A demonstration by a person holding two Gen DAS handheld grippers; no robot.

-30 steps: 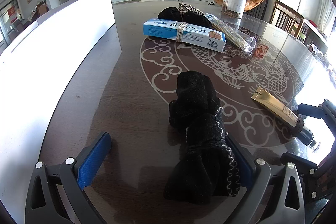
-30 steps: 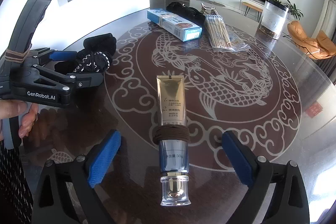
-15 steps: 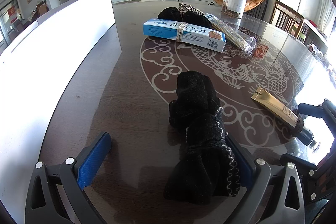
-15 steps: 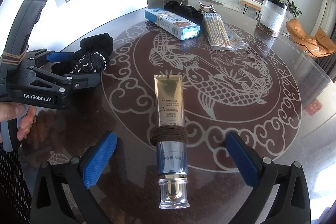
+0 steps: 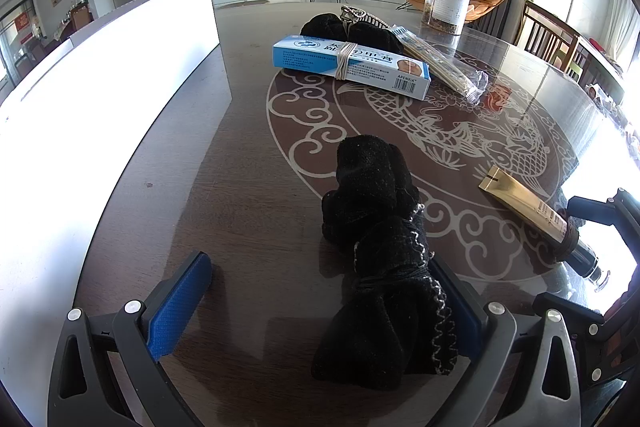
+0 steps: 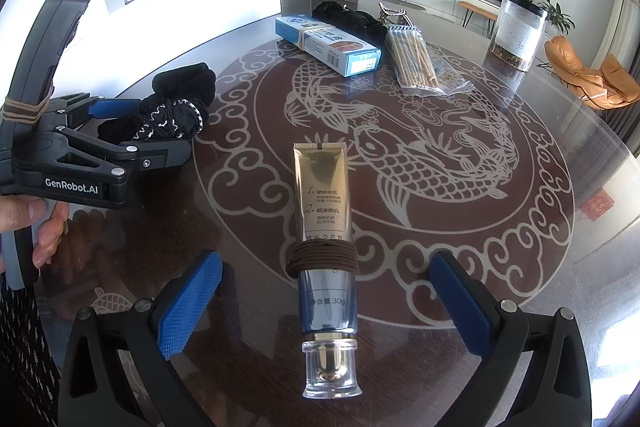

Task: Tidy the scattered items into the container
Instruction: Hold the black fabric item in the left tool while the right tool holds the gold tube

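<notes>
A black sock bundle (image 5: 384,259) with a white zigzag trim lies on the dark table between the jaws of my left gripper (image 5: 318,261). The gripper is open: the bundle rests against the right pad, while the left pad stands well clear. My right gripper (image 6: 326,259) is wide open around a gold and blue cream tube (image 6: 324,227) wrapped with a brown hair tie; neither pad touches it. The white container (image 5: 100,107) stands along the table's left side. In the right wrist view the left gripper (image 6: 160,131) straddles the sock bundle (image 6: 180,107).
Farther back lie a blue box (image 5: 352,67) with a rubber band, a pack of wooden sticks (image 5: 440,67) and another black bundle (image 5: 352,31). A clear jar (image 5: 446,3) stands at the far edge. A hand (image 6: 44,227) holds the left gripper's handle.
The right gripper's jaws have spread a little wider around the tube. The left gripper and the sock bundle have not moved.
</notes>
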